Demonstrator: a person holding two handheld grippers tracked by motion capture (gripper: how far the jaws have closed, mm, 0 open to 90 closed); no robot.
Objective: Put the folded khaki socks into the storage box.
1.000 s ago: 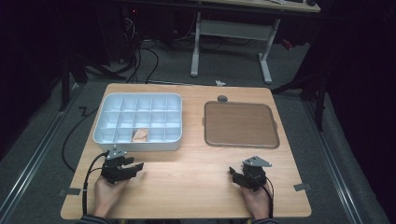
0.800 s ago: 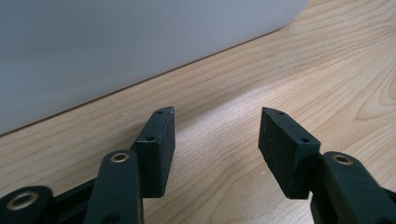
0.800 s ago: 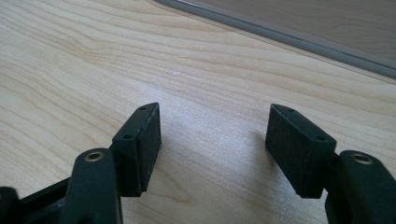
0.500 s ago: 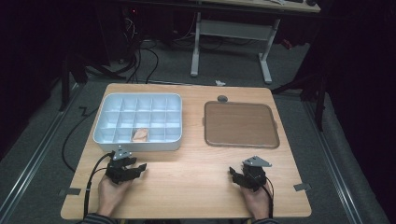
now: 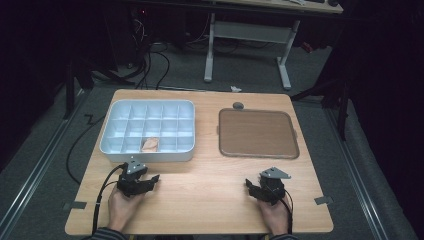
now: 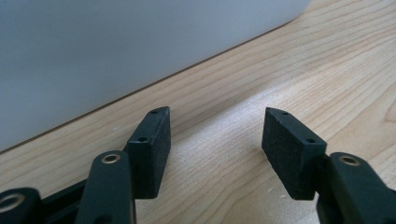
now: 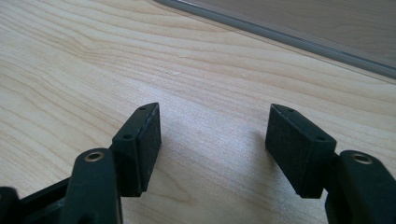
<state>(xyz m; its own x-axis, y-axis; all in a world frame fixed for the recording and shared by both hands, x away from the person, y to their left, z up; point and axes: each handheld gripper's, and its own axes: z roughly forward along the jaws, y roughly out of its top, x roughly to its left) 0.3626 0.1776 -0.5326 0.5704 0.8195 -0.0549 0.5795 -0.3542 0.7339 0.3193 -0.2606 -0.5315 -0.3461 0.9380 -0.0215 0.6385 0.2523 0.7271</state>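
While the left gripper (image 5: 150, 181), jaws wide with nothing between them and just opening, sits near the compartment tray (image 5: 116, 147) wall, the right gripper (image 5: 253, 188) rests equally wide, unloaded, before the brown tray (image 5: 258, 133); bare table (image 5: 200, 195) lies between.

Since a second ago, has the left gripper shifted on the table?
Yes, slightly: the left gripper has drawn back a little from the white compartment tray toward the table's near edge, its empty jaws just opening.
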